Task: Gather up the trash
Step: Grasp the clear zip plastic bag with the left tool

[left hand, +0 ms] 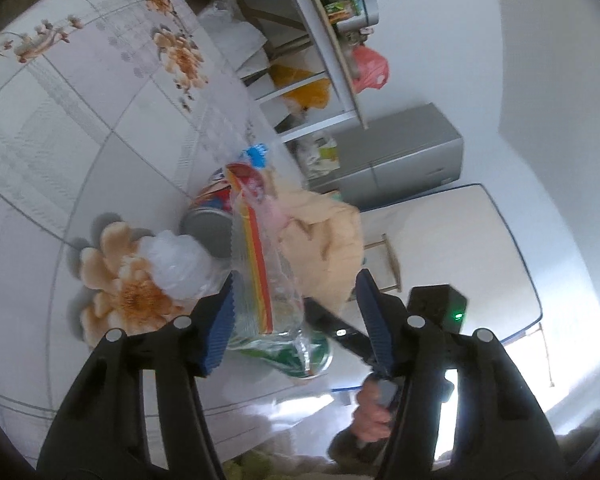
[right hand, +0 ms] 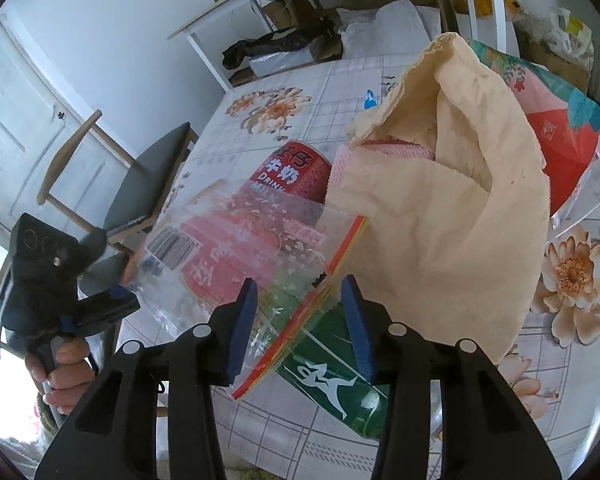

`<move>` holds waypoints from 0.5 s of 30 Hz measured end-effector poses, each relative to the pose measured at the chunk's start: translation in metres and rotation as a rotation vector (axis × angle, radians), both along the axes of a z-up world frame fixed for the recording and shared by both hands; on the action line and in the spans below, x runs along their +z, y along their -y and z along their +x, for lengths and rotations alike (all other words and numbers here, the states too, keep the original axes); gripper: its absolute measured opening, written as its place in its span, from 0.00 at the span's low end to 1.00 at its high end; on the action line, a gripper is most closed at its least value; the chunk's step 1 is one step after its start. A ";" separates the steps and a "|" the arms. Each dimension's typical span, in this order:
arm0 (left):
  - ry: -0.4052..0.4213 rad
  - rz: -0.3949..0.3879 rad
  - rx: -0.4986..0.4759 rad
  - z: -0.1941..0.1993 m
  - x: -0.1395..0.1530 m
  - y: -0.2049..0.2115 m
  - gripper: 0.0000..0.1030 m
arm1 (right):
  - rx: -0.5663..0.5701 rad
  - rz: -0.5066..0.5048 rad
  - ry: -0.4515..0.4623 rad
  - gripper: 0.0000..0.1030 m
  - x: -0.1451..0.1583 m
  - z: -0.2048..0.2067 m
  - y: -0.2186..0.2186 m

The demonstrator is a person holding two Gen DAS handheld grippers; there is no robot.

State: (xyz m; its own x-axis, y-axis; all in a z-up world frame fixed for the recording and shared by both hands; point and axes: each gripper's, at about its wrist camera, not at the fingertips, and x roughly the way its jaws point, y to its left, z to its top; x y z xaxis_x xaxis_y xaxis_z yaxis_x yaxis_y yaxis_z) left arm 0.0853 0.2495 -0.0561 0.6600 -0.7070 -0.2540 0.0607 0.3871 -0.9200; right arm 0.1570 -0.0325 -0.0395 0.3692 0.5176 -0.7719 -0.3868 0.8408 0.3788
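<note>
While the left wrist view was tilted and blurred, the left tongs [left hand: 296, 320] stood open astride a clear plastic wrapper [left hand: 266, 280], which hung beside a beige cloth bag [left hand: 324, 240] above the desk [left hand: 80, 120]. Two cans, one red [left hand: 212, 216] and one green [left hand: 304, 356], lay under that bag, seemingly.

From the right wrist, the right tongs [right hand: 300, 328] were likewise open around the wrapper's striped edge. Closing on the film, clear of the cloth, would serve best.
</note>
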 end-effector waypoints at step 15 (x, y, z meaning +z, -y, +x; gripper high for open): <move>-0.010 0.312 0.008 0.013 0.016 0.043 0.22 | 0.000 0.012 0.014 0.41 0.001 -0.005 0.003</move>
